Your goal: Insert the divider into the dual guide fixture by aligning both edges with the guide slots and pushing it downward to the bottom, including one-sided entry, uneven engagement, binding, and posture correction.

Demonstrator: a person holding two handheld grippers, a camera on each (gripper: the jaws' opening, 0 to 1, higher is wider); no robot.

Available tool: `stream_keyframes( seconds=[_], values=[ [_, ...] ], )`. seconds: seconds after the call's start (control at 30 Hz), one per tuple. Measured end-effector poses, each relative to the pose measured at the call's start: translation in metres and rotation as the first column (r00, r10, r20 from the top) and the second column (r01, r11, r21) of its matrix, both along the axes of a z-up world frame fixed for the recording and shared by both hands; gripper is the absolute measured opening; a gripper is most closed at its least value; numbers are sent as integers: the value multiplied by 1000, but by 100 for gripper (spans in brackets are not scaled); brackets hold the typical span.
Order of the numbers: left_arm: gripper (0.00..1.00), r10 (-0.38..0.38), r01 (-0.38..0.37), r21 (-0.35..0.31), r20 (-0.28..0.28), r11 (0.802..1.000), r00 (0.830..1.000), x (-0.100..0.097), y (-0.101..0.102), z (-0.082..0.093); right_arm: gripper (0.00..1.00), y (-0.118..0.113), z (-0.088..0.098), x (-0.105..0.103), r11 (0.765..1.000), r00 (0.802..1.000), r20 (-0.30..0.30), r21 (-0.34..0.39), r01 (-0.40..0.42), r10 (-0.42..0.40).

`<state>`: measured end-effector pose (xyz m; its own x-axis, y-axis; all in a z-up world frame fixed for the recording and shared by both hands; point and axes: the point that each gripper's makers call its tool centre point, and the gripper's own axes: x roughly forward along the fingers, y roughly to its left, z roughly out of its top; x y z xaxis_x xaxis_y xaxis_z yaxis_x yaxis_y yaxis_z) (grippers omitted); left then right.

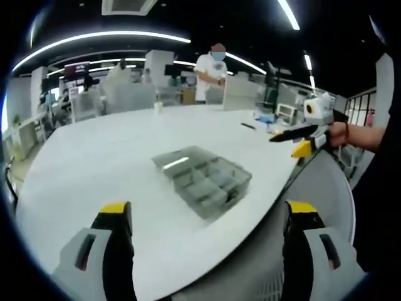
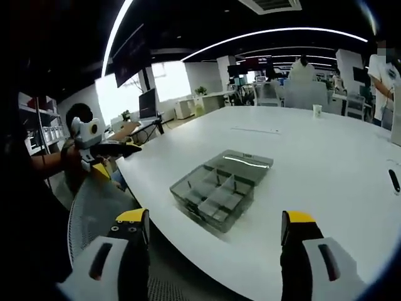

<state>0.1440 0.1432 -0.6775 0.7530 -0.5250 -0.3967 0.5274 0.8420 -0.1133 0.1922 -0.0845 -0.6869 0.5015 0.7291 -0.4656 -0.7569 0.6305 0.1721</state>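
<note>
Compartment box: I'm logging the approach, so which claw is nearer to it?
Right, but only narrowly. The right claw reaches over the table edge beside the compartment box. The left claw hangs back off that edge. Neither touches it.

The table [image 1: 113, 157] is white, smooth and matt, with faint sheen from the ceiling lights. On it the box [image 1: 203, 180] looks like clear grey-tinted plastic, glossy along its lid edge. Near it, the chair [image 2: 103, 207] back is pale mesh cloth. The grippers' fingers [image 2: 133, 235] look like matt black plastic with yellow tips.
</note>
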Motion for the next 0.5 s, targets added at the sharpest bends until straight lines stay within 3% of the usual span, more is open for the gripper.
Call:
stream_keyframes(
  seconds=[0.27, 0.5],
  values=[
    [98, 0, 0, 1, -3, 1000, 1000, -1, -2, 0, 84, 0, 1, 2, 999, 999, 38, -33, -10, 11],
    [98, -6, 6, 9, -6, 1000, 1000, -2, -3, 0, 83, -1, -1, -2, 999, 999, 29, -34, -12, 13]
  ],
)
